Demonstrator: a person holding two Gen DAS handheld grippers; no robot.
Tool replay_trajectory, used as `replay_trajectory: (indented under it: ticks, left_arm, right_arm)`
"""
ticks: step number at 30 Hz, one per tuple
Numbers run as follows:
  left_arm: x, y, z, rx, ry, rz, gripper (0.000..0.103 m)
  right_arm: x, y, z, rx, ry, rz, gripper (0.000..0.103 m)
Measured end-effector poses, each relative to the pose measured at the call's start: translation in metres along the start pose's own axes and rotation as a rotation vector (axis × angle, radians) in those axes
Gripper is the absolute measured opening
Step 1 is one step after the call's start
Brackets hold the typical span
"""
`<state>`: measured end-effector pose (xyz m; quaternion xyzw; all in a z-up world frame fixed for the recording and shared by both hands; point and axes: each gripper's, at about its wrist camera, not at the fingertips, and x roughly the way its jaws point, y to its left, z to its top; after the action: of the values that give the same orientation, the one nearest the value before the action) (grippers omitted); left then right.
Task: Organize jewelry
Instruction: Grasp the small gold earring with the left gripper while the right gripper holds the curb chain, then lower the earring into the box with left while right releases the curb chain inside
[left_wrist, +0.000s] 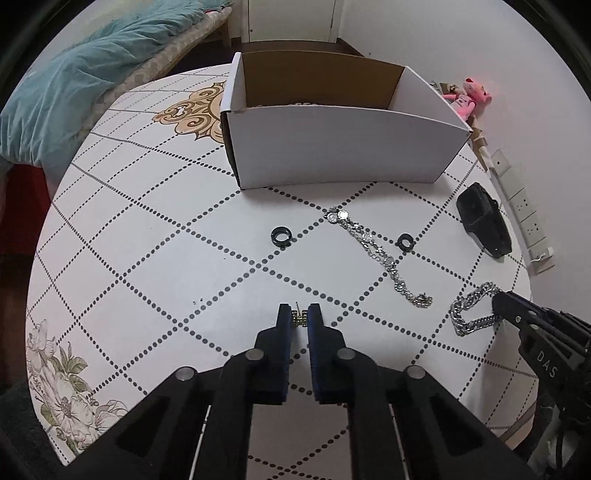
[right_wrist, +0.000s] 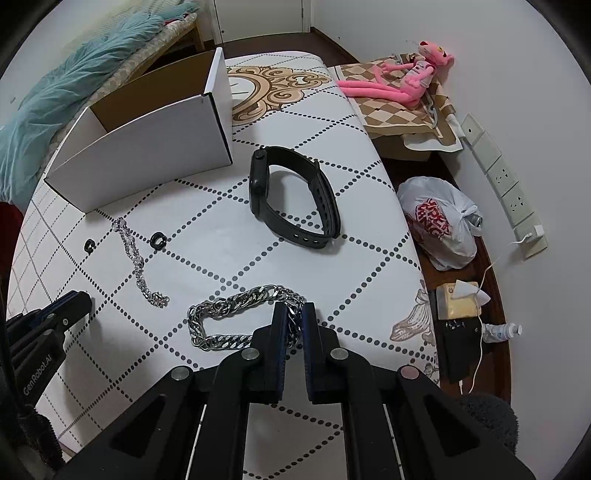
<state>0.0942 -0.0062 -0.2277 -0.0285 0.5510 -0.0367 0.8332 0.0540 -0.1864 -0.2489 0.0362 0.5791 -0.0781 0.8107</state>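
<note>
The left gripper is closed on a small gold earring at lower centre of the left wrist view, pinched at the fingertips, likely for lifting off the table. The right gripper is clamped on the heavy silver chain, low centre in its view. The open white box, upper centre, is judged the destination. 2 black rings, a slim bracelet and a black watch lie loose mid-frame.
</note>
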Motion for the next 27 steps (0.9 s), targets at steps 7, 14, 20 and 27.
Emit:
replay_trajectory:
  ticks: [7,14,20,27]
  left_arm:
    - [-0.018,-0.001,-0.003,-0.001,-0.031,-0.022,0.006]
    - [-0.061,0.001,0.004,0.011,-0.128,-0.029,0.006]
    - [-0.093,0.001,0.032,0.005,-0.216,-0.044,0.006]
    - [-0.108,0.010,0.078,-0.009,-0.262,-0.086,0.006]
  right_arm:
    - [-0.021,0.001,0.004,0.006,-0.037,0.055,0.008]
    - [-0.058,0.015,0.019,-0.018,-0.097,0.146,0.007]
    - [-0.090,0.026,0.044,-0.036,-0.160,0.205,0.007]
    - [-0.122,0.040,0.097,-0.081,-0.238,0.251,0.007]
